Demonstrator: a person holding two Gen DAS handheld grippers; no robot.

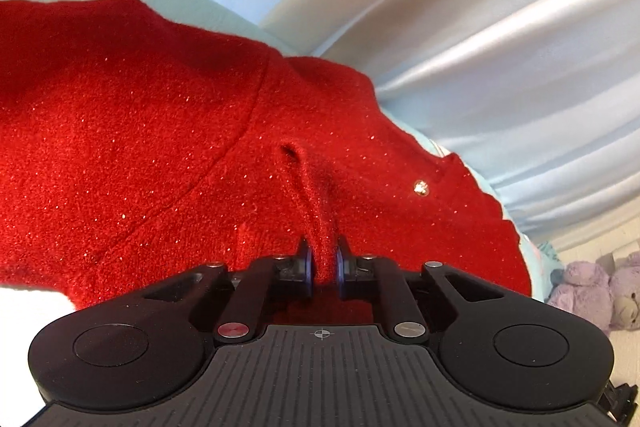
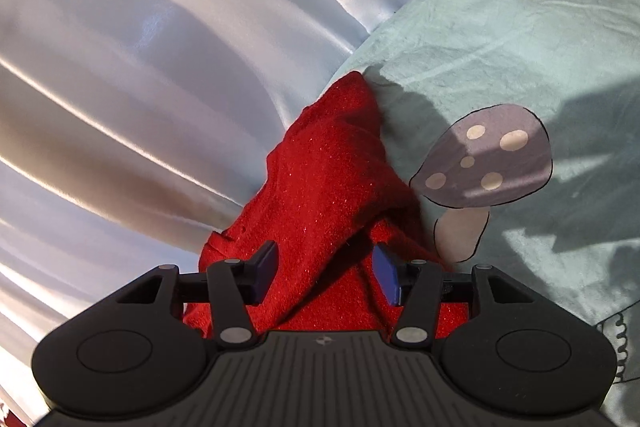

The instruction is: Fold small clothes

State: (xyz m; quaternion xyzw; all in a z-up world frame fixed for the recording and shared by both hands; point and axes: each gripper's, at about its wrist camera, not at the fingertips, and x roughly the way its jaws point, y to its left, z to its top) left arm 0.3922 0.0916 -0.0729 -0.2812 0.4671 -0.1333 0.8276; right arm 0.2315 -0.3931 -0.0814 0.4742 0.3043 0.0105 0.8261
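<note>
Red garment (image 1: 160,131): left gripper (image 1: 324,267) jaws pinch it; right gripper (image 2: 326,275) jaws spread.

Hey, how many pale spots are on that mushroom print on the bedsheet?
5 on the grey mushroom cap: two near its upper edge, one small central, two along the lower edge. None looks hidden.

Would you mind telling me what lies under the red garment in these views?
The red garment lies on a pale green sheet printed with a mushroom. The sheet shows only around its edges; whatever is directly beneath the fabric is covered and cannot be seen.
</note>
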